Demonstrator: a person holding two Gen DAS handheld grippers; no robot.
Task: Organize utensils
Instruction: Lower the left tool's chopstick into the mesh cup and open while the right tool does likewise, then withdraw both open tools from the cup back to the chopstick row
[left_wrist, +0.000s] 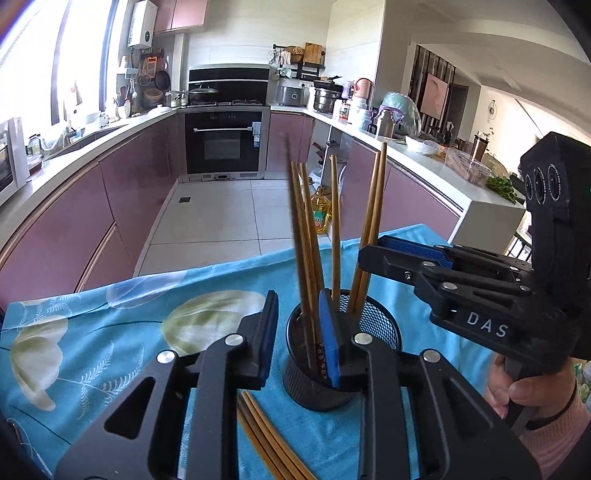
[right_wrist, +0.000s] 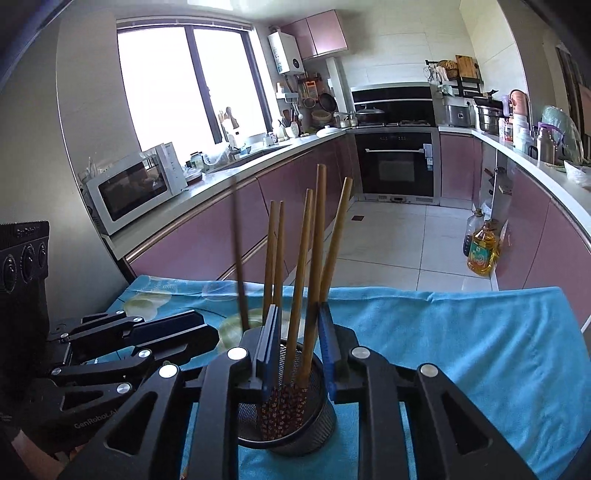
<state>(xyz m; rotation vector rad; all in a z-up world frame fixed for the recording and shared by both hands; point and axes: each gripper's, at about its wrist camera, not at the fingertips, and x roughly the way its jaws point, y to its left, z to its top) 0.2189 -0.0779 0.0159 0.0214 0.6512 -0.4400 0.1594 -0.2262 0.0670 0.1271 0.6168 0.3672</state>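
Observation:
A black mesh cup stands on a blue flowered cloth. Several wooden chopsticks stand upright in it, and one at the left is blurred. My left gripper is open at the cup's near left rim, its right pad over the opening with chopsticks loose beside it. My right gripper is open over the cup with two chopsticks standing free between its pads; in the left wrist view its tips sit beside the right-hand chopsticks. More chopsticks lie on the cloth under my left gripper.
A hand in a pink sleeve holds the right gripper's handle. Beyond the cloth's far edge is tiled kitchen floor with an oil bottle. Pink cabinets line both sides, and a microwave stands on the left counter.

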